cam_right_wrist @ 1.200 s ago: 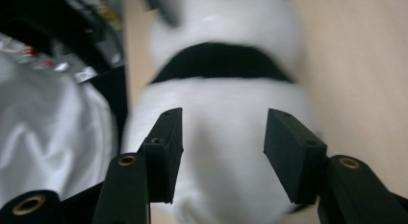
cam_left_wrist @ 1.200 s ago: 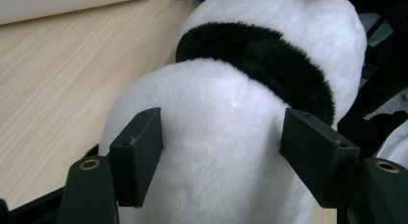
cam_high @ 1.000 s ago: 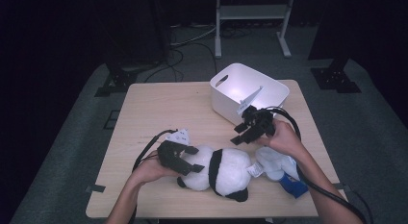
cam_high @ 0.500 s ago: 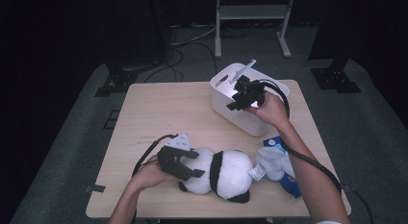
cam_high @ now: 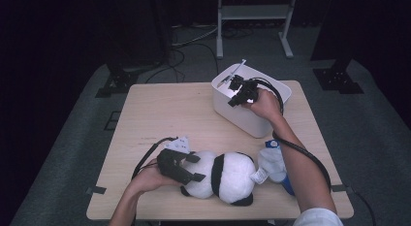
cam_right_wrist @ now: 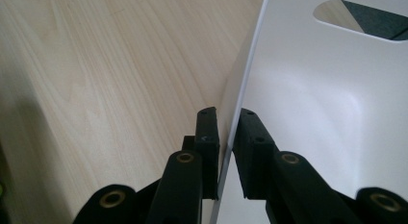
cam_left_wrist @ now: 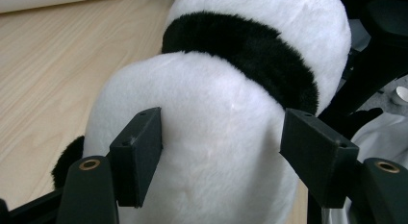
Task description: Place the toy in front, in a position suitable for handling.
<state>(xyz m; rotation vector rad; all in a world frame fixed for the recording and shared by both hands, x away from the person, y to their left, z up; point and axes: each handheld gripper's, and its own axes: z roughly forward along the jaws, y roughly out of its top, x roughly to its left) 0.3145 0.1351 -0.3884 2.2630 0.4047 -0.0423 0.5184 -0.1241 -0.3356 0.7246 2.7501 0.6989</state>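
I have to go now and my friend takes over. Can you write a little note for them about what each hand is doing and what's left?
Left gripper: jaws around the panda plush, which lies on the table at the near edge; the pads press into its white fur.
Right gripper: jaws have just been closing on the near wall of the white bin, one pad on each side of its rim.
Done: plush and bin are both gripped.
Left: the plush is not in the bin yet; probably draw the bin closer, then put the panda in.
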